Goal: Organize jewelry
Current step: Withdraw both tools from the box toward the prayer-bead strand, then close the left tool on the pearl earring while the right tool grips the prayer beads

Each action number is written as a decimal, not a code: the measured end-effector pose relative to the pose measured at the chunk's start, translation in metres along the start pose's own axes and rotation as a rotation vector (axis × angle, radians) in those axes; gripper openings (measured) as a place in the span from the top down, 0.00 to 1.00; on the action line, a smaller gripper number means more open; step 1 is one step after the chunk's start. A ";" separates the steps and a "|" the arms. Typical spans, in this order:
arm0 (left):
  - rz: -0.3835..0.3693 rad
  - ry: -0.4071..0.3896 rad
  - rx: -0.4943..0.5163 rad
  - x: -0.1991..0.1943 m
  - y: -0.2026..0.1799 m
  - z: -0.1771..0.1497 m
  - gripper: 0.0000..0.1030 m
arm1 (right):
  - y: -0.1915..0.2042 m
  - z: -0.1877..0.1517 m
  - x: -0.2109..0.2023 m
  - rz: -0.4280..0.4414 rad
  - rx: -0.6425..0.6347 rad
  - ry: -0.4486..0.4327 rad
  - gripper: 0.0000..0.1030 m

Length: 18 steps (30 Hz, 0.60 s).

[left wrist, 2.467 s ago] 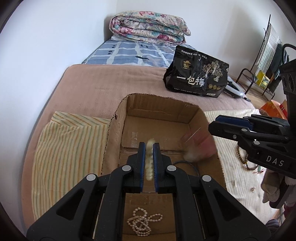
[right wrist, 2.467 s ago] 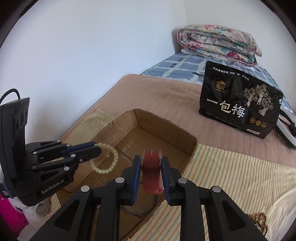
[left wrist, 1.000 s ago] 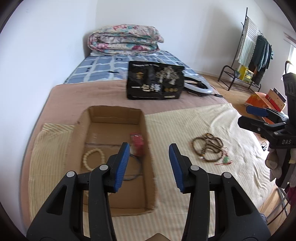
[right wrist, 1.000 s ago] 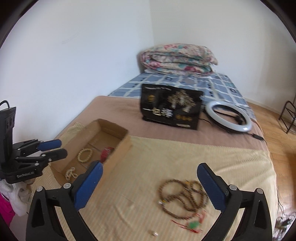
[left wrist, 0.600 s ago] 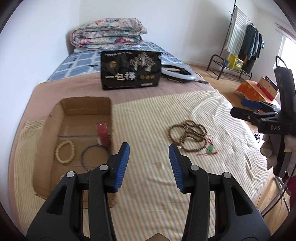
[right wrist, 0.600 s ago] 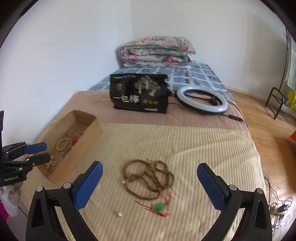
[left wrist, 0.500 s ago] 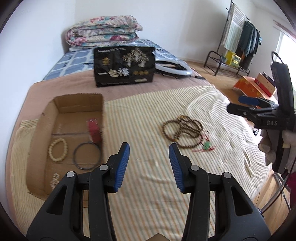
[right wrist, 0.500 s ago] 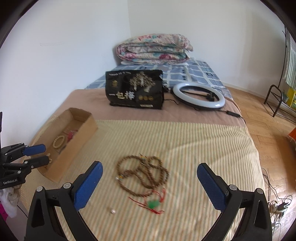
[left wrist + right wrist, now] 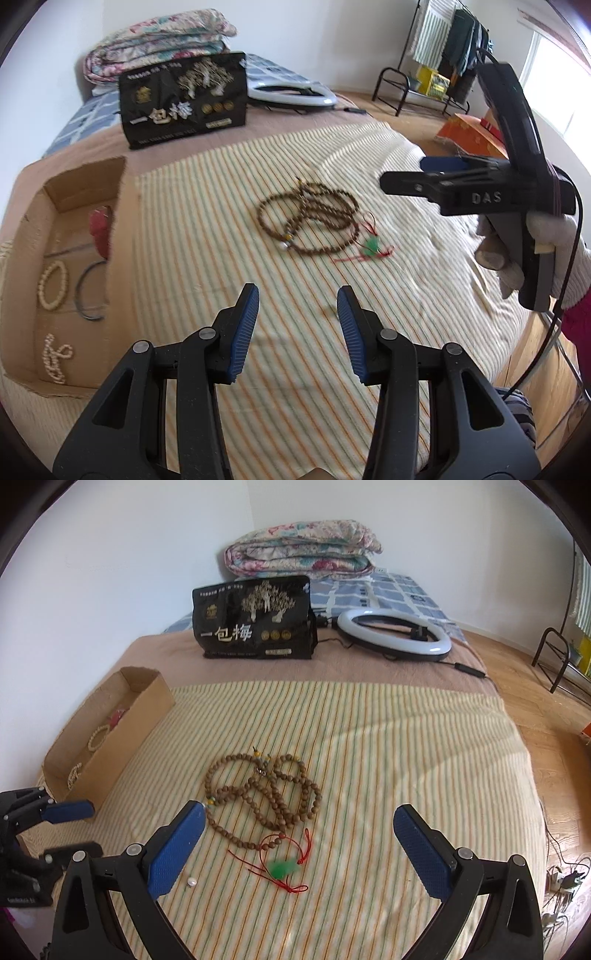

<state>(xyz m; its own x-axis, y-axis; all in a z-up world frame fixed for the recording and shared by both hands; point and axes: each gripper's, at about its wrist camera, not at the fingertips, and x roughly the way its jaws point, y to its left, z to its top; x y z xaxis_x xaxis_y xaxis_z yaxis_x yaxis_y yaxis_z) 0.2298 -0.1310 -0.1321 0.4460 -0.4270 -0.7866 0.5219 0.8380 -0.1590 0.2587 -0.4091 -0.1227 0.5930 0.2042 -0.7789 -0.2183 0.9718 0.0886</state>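
A tangle of brown wooden bead strands [image 9: 262, 790] lies on the striped cloth [image 9: 369, 738], also in the left wrist view [image 9: 310, 218]. A green pendant on red cord [image 9: 282, 867] lies just in front of it, and a small white pearl [image 9: 191, 881] to its left. A cardboard box [image 9: 122, 723] at the left holds a cream bead bracelet [image 9: 53, 284], a dark bangle [image 9: 88, 295], a red bracelet [image 9: 100, 230] and a pearl string [image 9: 55, 360]. My left gripper [image 9: 297, 317] is open and empty. My right gripper [image 9: 299, 845] is wide open and empty above the pendant.
A black printed bag [image 9: 255, 618] stands at the back of the bed, a ring light [image 9: 393, 631] to its right, a folded quilt [image 9: 303, 554] behind. A clothes rack [image 9: 443, 55] and wooden floor lie right of the bed. The wall runs along the left.
Both grippers let their bracelets go into the box, opened, and moved right from the box to over the brown beads and green pendant.
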 end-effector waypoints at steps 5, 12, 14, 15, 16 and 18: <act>-0.031 0.024 0.011 0.017 -0.009 -0.005 0.56 | 0.001 -0.003 0.019 0.018 -0.012 0.030 0.00; -0.057 0.056 0.029 0.037 -0.018 -0.010 0.56 | 0.002 -0.006 0.056 0.034 -0.052 0.095 0.00; -0.059 0.067 0.036 0.043 -0.019 -0.011 0.56 | 0.002 -0.005 0.064 0.040 -0.060 0.111 0.00; -0.059 0.072 0.038 0.046 -0.019 -0.012 0.56 | 0.002 -0.005 0.069 0.041 -0.066 0.117 0.00; -0.060 0.076 0.039 0.049 -0.019 -0.013 0.57 | 0.002 -0.005 0.072 0.043 -0.069 0.120 0.00; -0.058 0.084 0.047 0.055 -0.020 -0.014 0.59 | 0.001 -0.004 0.077 0.045 -0.070 0.125 0.00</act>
<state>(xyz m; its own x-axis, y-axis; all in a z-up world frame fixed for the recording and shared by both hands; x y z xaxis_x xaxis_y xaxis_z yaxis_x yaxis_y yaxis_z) 0.2336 -0.1669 -0.1797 0.3523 -0.4426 -0.8246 0.5793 0.7952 -0.1793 0.3010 -0.3928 -0.1855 0.4812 0.2272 -0.8467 -0.2991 0.9504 0.0851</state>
